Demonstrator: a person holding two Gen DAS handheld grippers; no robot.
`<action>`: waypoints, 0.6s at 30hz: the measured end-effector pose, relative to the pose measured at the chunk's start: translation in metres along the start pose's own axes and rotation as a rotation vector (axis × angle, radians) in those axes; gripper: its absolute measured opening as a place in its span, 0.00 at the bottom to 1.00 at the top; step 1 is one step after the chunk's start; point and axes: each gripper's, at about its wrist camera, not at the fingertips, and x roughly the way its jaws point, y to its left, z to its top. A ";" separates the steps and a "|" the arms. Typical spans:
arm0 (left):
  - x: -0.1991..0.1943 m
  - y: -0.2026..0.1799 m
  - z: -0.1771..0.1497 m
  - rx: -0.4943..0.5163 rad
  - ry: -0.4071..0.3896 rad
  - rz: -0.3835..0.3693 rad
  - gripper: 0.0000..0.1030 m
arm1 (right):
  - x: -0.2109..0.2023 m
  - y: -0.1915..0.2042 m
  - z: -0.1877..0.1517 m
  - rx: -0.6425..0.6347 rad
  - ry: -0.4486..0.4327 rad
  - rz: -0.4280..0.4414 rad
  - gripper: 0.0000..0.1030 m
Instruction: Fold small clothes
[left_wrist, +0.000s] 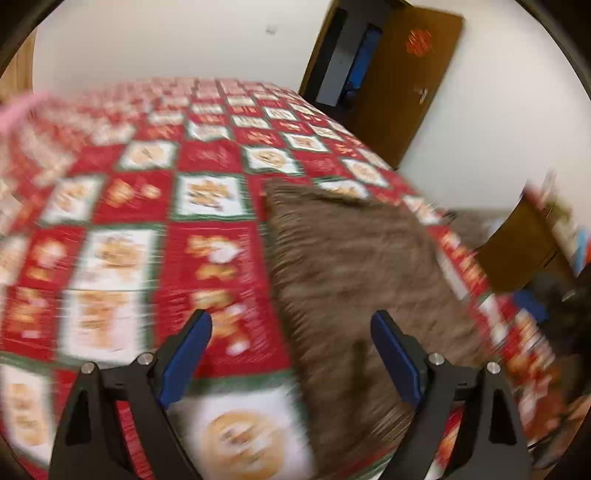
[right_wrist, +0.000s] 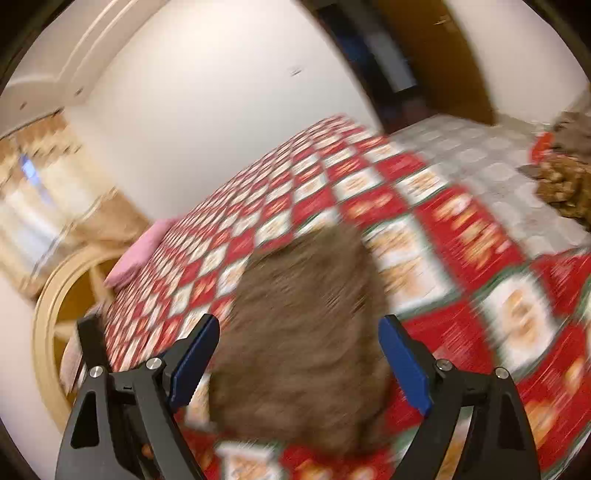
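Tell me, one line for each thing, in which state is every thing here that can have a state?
left gripper: open, holding nothing.
right gripper: open, holding nothing.
brown garment: lying on the bed; fold state too blurred to tell.
wooden door: open.
patterned bed cover: spread over the bed.
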 end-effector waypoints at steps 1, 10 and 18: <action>0.009 0.001 0.005 -0.045 0.017 -0.044 0.88 | 0.008 -0.007 0.007 0.009 0.013 -0.027 0.86; 0.067 -0.004 0.010 -0.138 0.047 -0.159 0.86 | 0.108 -0.028 0.011 -0.041 0.171 -0.096 0.80; 0.061 -0.010 -0.004 -0.035 0.023 -0.216 0.69 | 0.109 -0.014 -0.005 -0.158 0.189 -0.023 0.34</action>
